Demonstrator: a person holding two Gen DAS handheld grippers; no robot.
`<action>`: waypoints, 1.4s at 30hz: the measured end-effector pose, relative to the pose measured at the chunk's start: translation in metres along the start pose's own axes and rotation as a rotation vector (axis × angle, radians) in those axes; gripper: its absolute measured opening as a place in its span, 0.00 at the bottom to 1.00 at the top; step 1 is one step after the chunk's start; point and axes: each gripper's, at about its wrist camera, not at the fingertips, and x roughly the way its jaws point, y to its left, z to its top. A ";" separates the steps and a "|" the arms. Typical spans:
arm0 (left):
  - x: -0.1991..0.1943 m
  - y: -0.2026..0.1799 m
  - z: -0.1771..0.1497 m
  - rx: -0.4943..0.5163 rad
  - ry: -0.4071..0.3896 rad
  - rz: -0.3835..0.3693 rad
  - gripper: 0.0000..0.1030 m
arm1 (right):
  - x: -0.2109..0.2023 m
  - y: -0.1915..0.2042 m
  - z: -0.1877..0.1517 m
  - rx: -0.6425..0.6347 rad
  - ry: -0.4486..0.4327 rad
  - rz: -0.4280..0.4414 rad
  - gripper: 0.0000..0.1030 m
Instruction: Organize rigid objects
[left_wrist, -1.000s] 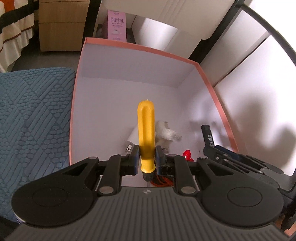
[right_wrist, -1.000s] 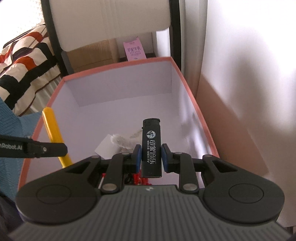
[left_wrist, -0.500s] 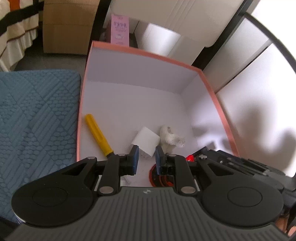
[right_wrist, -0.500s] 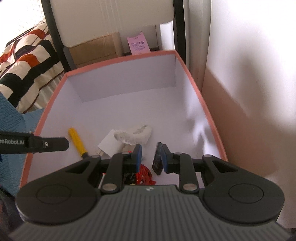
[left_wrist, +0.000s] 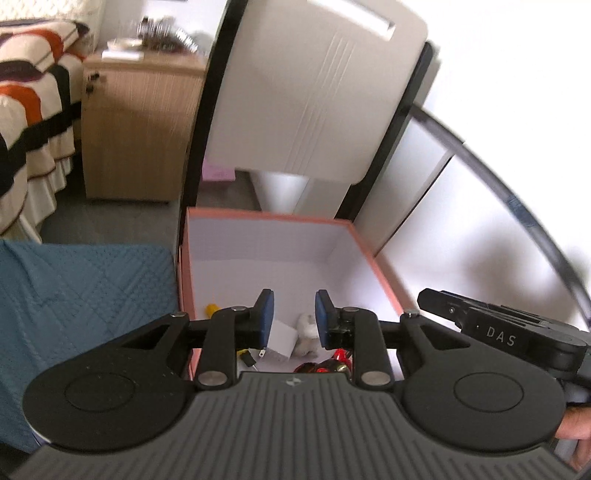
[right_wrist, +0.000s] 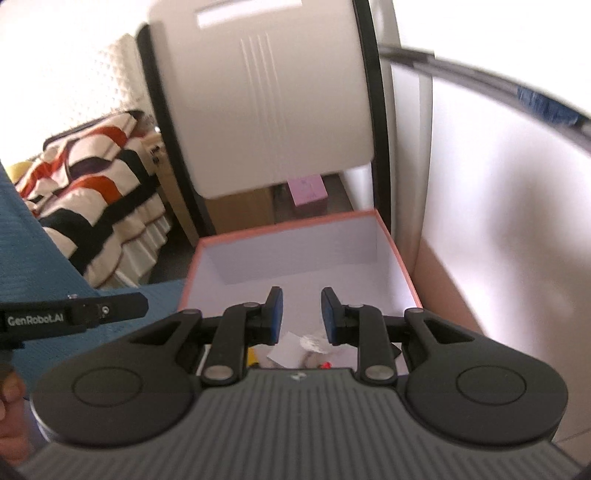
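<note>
A pink-rimmed box (left_wrist: 273, 216) with a white inside stands on the floor; it also shows in the right wrist view (right_wrist: 295, 229). In it lie a yellow-handled tool (left_wrist: 211, 308), a white block (left_wrist: 279, 341), a white fluffy thing (left_wrist: 306, 325) and a red object (left_wrist: 325, 365). My left gripper (left_wrist: 291, 317) is open and empty, raised above the box's near end. My right gripper (right_wrist: 300, 315) is open and empty, also raised above the box. The black lighter is hidden from view.
A blue quilted mat (left_wrist: 81, 295) lies left of the box. A white chair back (left_wrist: 317, 99) with a black frame stands behind it. A wooden cabinet (left_wrist: 136, 129) and a striped bedspread (left_wrist: 26, 122) are at the far left. A white wall (right_wrist: 498, 221) is on the right.
One second ago the left gripper held the yellow tool and the right held the black lighter. Both were let go into the box. Both grippers have opened wider and drawn up and back.
</note>
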 end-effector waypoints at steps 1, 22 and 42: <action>-0.008 0.000 0.000 0.004 -0.009 -0.001 0.29 | -0.006 0.002 0.001 0.000 -0.006 0.000 0.26; -0.110 0.016 -0.046 0.057 -0.044 -0.020 0.45 | -0.090 0.062 -0.055 0.002 -0.042 -0.075 0.26; -0.119 0.041 -0.091 0.045 -0.052 0.072 0.96 | -0.090 0.062 -0.102 -0.004 -0.029 -0.082 0.94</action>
